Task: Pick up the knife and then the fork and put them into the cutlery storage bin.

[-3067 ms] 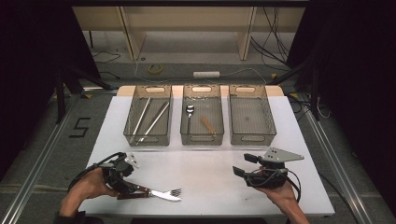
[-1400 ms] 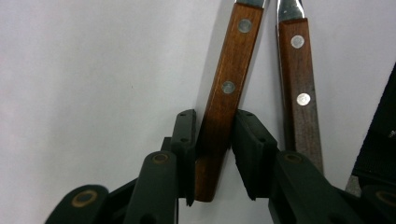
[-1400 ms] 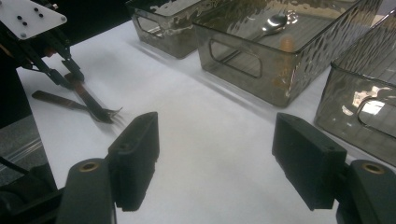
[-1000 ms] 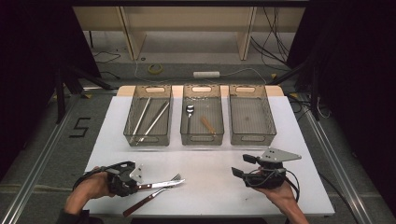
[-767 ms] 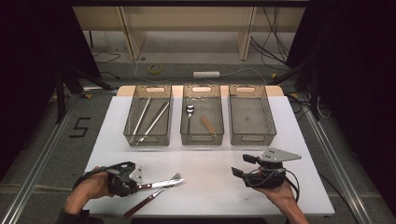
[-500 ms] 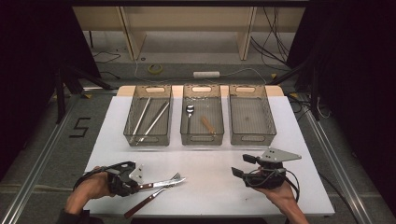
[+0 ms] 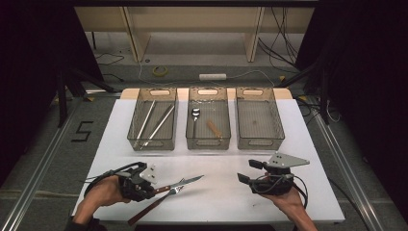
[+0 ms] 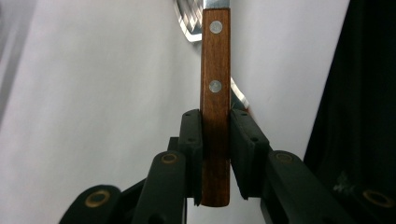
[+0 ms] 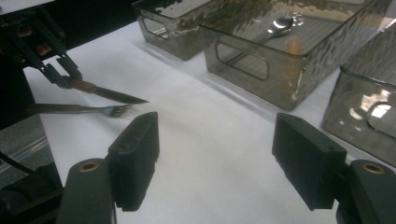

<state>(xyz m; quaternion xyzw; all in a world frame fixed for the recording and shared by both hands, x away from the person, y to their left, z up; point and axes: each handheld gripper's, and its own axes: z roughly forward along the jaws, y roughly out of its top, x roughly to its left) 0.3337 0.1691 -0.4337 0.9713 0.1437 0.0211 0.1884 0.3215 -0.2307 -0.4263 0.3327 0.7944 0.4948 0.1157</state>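
At the left of the high view, the left gripper [image 7: 153, 188] has its jaws clamped on the wooden handle of a knife [image 7: 180, 184], whose blade points right over the white table [image 7: 216, 202]. The left gripper view shows the same handle with 2 rivets, pinched between both pads [image 8: 192, 135]. Just beside the knife, a fork [image 7: 156, 204] with a wooden handle lies on the table, its tines crossing under the blade.

Farther back stand 3 clear bins in a row: the left bin [image 7: 154, 142] holds 2 long metal utensils, the middle bin [image 7: 207, 142] holds a spoon [image 7: 195, 115] and a small wooden piece [image 7: 214, 128], and the right bin [image 7: 260, 139] stands next.

At the right, the right gripper [image 7: 245, 175] rests low in the person's hand, its jaws wide apart with nothing between them, well apart from the knife.
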